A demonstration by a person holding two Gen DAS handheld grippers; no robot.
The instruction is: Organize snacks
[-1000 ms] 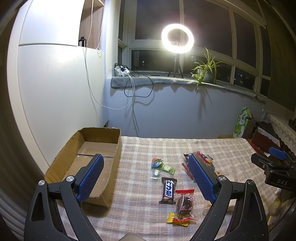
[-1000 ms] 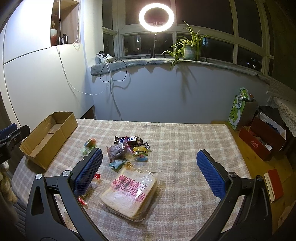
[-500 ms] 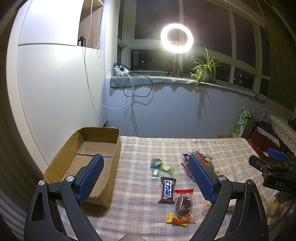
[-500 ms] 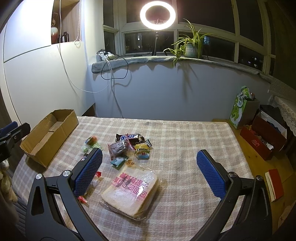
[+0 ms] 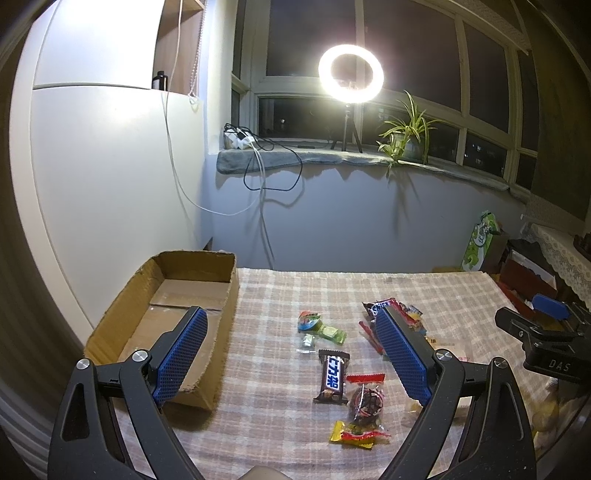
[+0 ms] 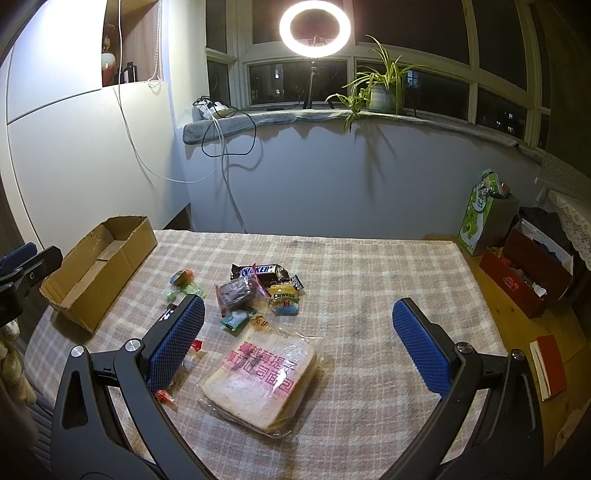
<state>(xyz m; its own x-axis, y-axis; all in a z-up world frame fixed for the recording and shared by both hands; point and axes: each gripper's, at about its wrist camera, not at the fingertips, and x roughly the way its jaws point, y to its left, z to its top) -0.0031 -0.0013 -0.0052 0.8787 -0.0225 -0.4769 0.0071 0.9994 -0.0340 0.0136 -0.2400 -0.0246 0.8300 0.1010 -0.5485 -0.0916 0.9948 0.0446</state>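
An open, empty cardboard box [image 5: 166, 295] [image 6: 99, 266] sits at the table's left end. Loose snacks lie mid-table: a dark chocolate bar [image 5: 332, 376], a red-topped bag [image 5: 365, 400], green candies [image 5: 321, 328], a Snickers bar [image 6: 258, 270], a brown cake pack [image 6: 238, 293], a yellow pack [image 6: 283, 297] and a bagged bread slice [image 6: 262, 380]. My left gripper [image 5: 290, 350] is open and empty above the table, between the box and the snacks. My right gripper [image 6: 299, 339] is open and empty just above the bread.
The checked tablecloth [image 6: 369, 280] covers the table. The right gripper's body [image 5: 546, 347] shows at the right of the left wrist view. A ring light [image 6: 314, 27] and plant [image 6: 380, 92] stand on the windowsill. Bags and red boxes [image 6: 524, 273] sit on the floor to the right.
Both grippers have drifted slightly forward over the table and stay open. No snack has moved.
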